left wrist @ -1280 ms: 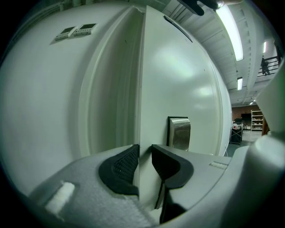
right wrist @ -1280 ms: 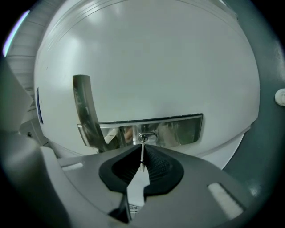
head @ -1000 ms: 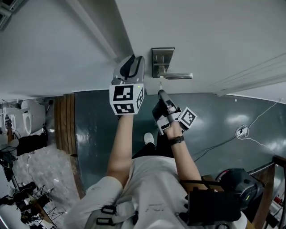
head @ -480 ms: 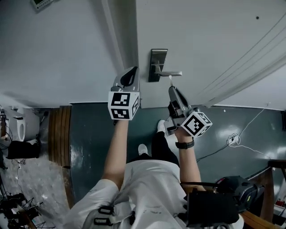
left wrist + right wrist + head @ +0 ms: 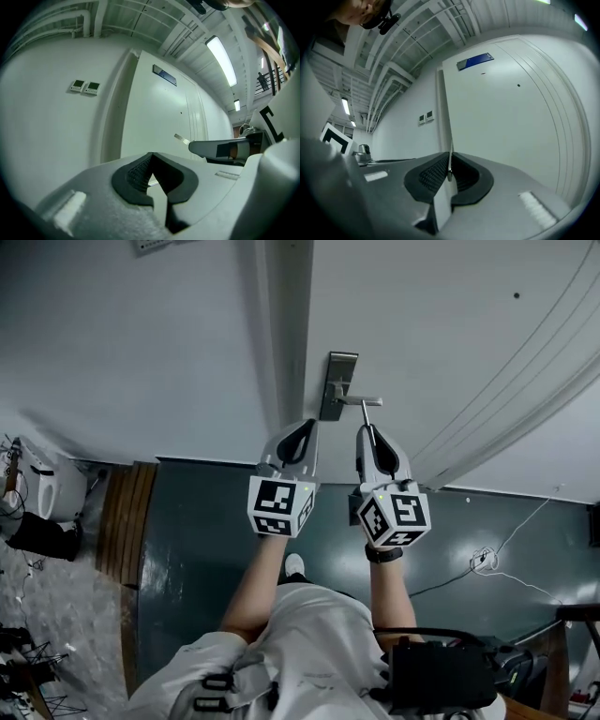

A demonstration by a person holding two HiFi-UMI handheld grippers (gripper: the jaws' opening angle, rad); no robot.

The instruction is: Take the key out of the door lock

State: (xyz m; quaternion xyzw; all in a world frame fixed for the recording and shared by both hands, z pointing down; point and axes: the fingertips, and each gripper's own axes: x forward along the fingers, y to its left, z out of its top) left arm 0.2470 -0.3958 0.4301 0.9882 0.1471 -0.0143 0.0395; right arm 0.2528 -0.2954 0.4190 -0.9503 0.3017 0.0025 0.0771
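The thin metal key (image 5: 364, 412) sticks out of my right gripper (image 5: 367, 430), which is shut on it just below the door's lever handle (image 5: 364, 400) and silver lock plate (image 5: 339, 371). In the right gripper view the key (image 5: 450, 161) shows edge-on, pinched between the black pads of the right gripper (image 5: 449, 171). From the left gripper view its blade (image 5: 181, 138) pokes free in the air in front of the white door (image 5: 159, 122). My left gripper (image 5: 307, 426) hangs beside it to the left, shut with nothing in it (image 5: 152, 174).
The door frame (image 5: 281, 334) runs up left of the lock. Two wall switches (image 5: 84, 86) sit on the wall left of the frame, and a blue sign (image 5: 474, 61) is high on the door. Below lie dark floor (image 5: 206, 512) and a cable (image 5: 487, 563).
My left gripper's jaws have shut and it has moved right, next to the right gripper. The right gripper has shifted right and lined up below the handle with the key in it.
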